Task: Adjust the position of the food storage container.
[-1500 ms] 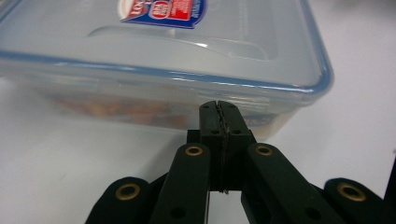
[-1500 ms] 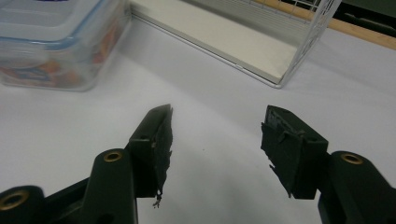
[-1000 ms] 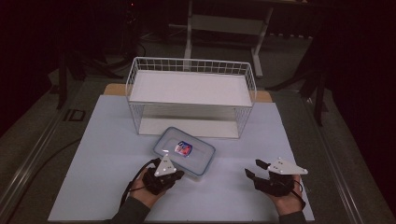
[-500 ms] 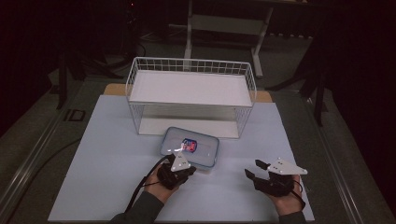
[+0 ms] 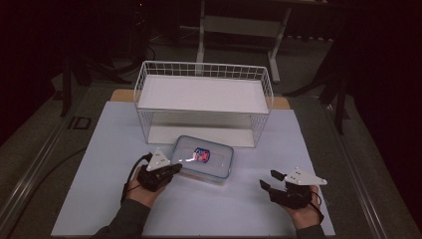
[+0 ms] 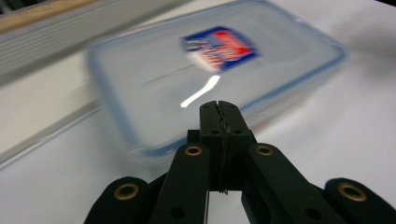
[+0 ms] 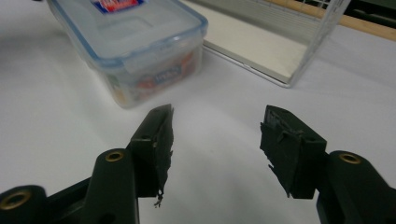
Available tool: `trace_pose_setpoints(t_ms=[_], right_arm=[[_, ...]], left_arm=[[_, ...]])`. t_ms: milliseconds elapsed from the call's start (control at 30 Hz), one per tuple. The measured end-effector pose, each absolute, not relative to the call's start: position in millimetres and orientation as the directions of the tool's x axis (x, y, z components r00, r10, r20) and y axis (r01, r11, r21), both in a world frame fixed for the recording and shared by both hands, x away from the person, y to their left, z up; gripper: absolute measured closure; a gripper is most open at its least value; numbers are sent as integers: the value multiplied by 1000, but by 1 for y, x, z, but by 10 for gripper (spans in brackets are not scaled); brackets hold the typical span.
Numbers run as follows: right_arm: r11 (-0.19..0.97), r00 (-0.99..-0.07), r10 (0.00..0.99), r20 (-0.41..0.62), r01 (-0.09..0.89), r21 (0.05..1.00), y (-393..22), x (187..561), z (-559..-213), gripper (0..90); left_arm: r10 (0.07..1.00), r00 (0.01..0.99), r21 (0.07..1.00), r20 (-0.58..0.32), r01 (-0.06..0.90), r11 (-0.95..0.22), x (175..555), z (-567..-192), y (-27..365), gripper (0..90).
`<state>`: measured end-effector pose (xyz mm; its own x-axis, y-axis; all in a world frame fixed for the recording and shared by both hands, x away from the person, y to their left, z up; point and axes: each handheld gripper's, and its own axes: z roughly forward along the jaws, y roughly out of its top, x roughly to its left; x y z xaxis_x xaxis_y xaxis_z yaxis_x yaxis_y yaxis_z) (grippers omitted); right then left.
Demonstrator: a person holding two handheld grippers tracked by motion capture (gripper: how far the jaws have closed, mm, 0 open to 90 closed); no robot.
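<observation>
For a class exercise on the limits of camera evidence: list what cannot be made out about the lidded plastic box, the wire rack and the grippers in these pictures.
- Plastic box: its label print is too small in the high view and motion-blurred in the left gripper view.
- Box contents: hazy through the wall in the right gripper view.
- Left gripper: whether its shut tips touch the box; the box rim hides the spot.
- Wire rack: lower shelf partly hidden by the upper shelf.

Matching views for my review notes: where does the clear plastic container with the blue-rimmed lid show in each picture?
High view: plastic container at centre, in front of the wire rack.
Left gripper view: fills the upper middle, blurred, just past the closed fingers.
Right gripper view: upper left.
Shared landmark: the red-and-blue label on its lid.
</observation>
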<state>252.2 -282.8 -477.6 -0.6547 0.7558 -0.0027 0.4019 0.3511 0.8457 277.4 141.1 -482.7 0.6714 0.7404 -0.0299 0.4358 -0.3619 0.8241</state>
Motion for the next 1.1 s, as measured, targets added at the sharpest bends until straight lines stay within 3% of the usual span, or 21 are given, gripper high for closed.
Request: trace_pose_setpoints(t_ms=[233,400,700,1100], right_arm=[[323,-656,754,28,408,854,-281,254,-477,436],[290,-655,753,64,418,861,-283,255,-476,438],[299,-658,750,63,422,856,-282,256,-478,437],[290,-648,758,74,436,852,-285,262,-479,439]], left_arm=[[794,605,821,-62,483,-304,298,-487,166,897],[795,607,798,-4,481,-363,309,-497,162,897],[799,602,789,-9,494,-364,313,-500,162,897],[733,680,802,-16,446,-396,292,-501,140,898]])
